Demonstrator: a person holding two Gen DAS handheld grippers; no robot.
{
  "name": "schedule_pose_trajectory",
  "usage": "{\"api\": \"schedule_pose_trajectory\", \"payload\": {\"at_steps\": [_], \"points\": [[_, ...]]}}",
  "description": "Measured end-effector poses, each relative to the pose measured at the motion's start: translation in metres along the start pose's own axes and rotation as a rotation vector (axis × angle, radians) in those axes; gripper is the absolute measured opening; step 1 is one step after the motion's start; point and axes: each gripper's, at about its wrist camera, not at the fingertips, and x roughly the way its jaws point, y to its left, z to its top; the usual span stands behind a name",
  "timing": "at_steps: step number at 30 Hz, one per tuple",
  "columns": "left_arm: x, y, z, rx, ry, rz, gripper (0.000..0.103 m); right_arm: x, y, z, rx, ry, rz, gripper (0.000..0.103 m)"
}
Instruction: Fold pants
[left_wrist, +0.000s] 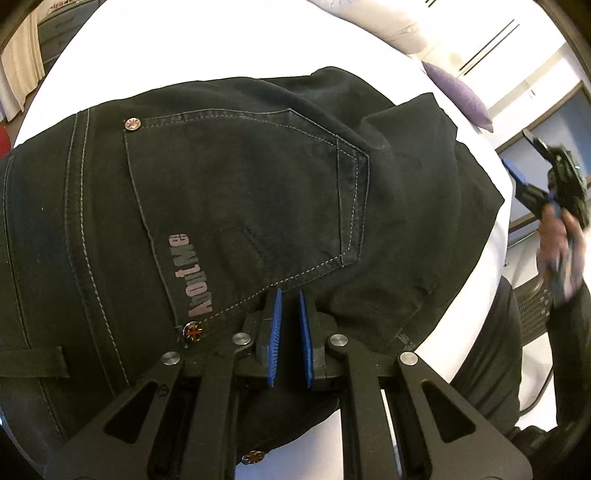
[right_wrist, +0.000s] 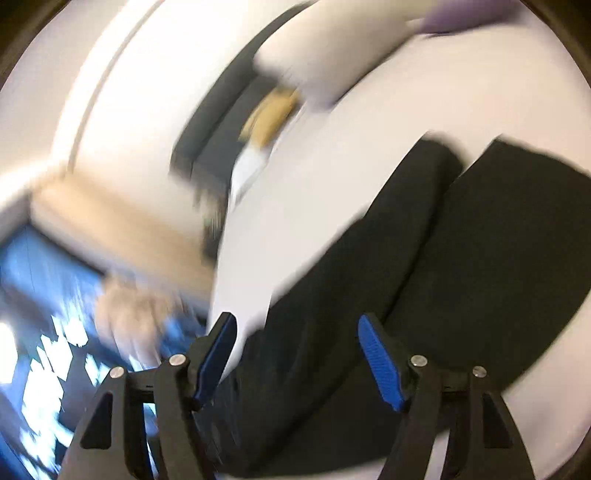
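Observation:
Black jeans (left_wrist: 240, 192) lie on a white bed (left_wrist: 184, 48), back pocket up with the print "AboutMe". My left gripper (left_wrist: 290, 295) hovers over the waist end near the pocket's lower seam. Its blue pads stand a narrow gap apart with no cloth between them that I can see. My right gripper (right_wrist: 297, 325) is open wide and empty, above the two black legs (right_wrist: 461, 236) at the bed's edge. Its view is blurred by motion. It also shows in the left wrist view (left_wrist: 546, 184), raised off the bed's right side in a hand.
White pillows (left_wrist: 369, 22) and a purple cushion (left_wrist: 461, 92) lie at the far end of the bed. A dark headboard or cabinet (right_wrist: 218, 122) and a blue patterned floor (right_wrist: 44, 332) lie beyond the bed's left edge in the right wrist view.

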Motion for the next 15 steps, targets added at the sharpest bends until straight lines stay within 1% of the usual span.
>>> {"api": "schedule_pose_trajectory", "payload": {"at_steps": [1,3,4,5,6,7,9,10,11,12,14,15], "points": [[0.001,-0.001,0.002,-0.008,0.001,-0.002,0.01,-0.001,-0.013,0.018,0.046,-0.036,-0.008,0.072],[0.0,-0.002,0.004,-0.013,0.001,0.005,0.01,0.006,-0.039,0.049,0.132,-0.062,-0.015,0.071],[0.001,-0.003,0.002,-0.014,0.002,0.011,0.01,0.012,-0.056,0.061,0.199,-0.076,-0.025,0.071],[0.002,-0.006,0.003,-0.013,0.003,0.021,0.01,0.016,-0.068,0.068,0.255,-0.082,-0.024,0.071],[0.003,-0.006,-0.004,-0.009,0.003,0.032,0.01,0.021,-0.081,0.075,0.311,-0.089,-0.011,0.07],[0.004,-0.008,-0.005,-0.006,0.003,0.042,0.01,0.025,-0.096,0.083,0.362,-0.116,-0.003,0.07],[0.004,-0.009,-0.009,0.0,0.004,0.06,0.01,0.025,-0.115,0.097,0.409,-0.166,-0.025,0.07],[0.005,-0.012,-0.009,0.004,0.005,0.067,0.01,0.027,-0.122,0.105,0.411,-0.184,-0.038,0.07],[0.006,-0.015,-0.01,0.006,0.006,0.07,0.01,0.029,-0.125,0.113,0.387,-0.18,-0.042,0.07],[0.007,-0.017,-0.01,0.006,0.007,0.07,0.01,0.034,-0.124,0.122,0.335,-0.159,-0.056,0.07],[0.009,-0.016,-0.011,0.002,0.009,0.063,0.01,0.049,-0.11,0.142,0.153,-0.083,-0.092,0.07],[0.009,-0.015,-0.011,-0.002,0.011,0.059,0.01,0.062,-0.099,0.152,0.036,-0.02,-0.113,0.07]]}}
